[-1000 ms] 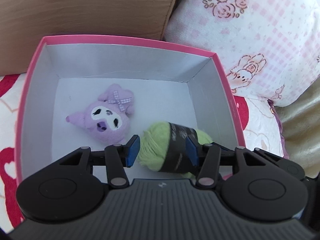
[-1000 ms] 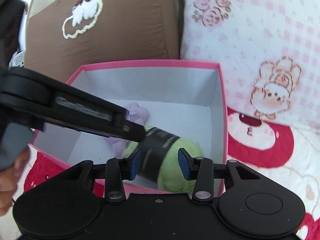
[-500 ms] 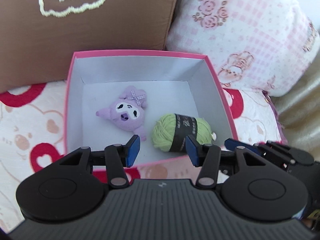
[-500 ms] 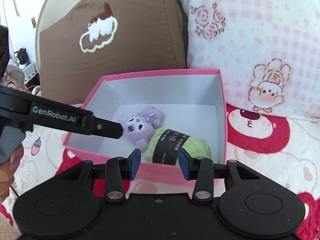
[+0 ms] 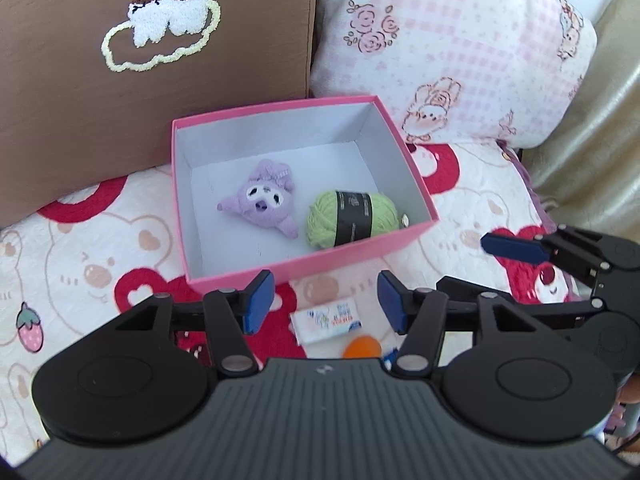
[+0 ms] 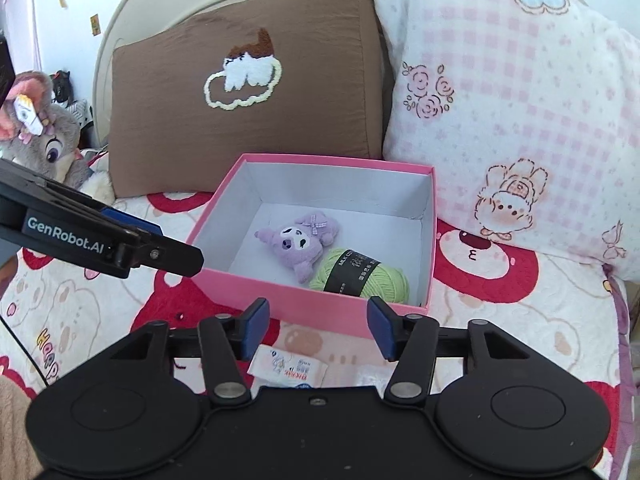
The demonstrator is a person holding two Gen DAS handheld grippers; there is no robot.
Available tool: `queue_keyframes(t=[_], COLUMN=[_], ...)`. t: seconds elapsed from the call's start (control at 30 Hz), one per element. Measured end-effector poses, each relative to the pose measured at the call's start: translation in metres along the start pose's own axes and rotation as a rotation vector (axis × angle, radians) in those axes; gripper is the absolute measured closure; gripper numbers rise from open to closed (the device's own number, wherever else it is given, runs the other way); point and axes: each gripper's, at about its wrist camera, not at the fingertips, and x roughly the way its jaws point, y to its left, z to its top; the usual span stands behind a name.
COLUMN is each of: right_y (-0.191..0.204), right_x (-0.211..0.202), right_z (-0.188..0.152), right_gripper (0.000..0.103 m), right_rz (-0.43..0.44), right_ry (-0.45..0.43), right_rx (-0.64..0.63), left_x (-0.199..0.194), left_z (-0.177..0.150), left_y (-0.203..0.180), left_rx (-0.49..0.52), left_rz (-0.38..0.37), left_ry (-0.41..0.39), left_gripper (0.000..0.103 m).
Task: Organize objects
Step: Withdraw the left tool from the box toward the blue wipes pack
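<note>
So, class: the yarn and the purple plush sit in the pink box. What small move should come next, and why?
Probably lower the left tool onto the small white packet lying on the blanket just before the pink box. Both tools are empty with jaws that have just opened, and the packet is the nearest loose item.

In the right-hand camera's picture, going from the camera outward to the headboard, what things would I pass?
Small white packet on the bedspread → pink box → green yarn ball → purple plush toy → brown pillow.
</note>
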Motion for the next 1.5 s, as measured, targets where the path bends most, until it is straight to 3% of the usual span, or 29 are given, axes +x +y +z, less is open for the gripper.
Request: queue_keyframes(t=[0.1,0.4,0.73,1.0,1.5], right_y=[0.008,0.023,0.029,0.032,0.026], right_x=[-0.013,-0.045,-0.061,-0.068,-0.016], right_z=[-0.005,-0.025,-0.052,-0.068,-0.104], right_gripper=[0.025,0.013,0.011,0.011,0.012], right_rz=[-0.004,0.020,0.051,0.120,0.166], right_ry=[0.006,0.035,0.060,0.066,0.215], right_rx=[-0.024,-0.090,-0.119,-0.123,-0.108], left_x=[-0.013,-0.038,-0.047,-0.049,0.021], left_z=[-0.008,-0.033,-0.065,-0.086,-0.119], left_y=[-0.002,-0.001,0.001,-0.006,-0.004], left_rx=[0.021,0.035,0.026,0.056,-0.047], left_rz=[-0.005,-0.041,-0.047,-0.084,-0.193], left_ry=[0.009,0.035,0.062,0.090,0.182], left_gripper=[0.041,0.027,0.025,0.016,0.013])
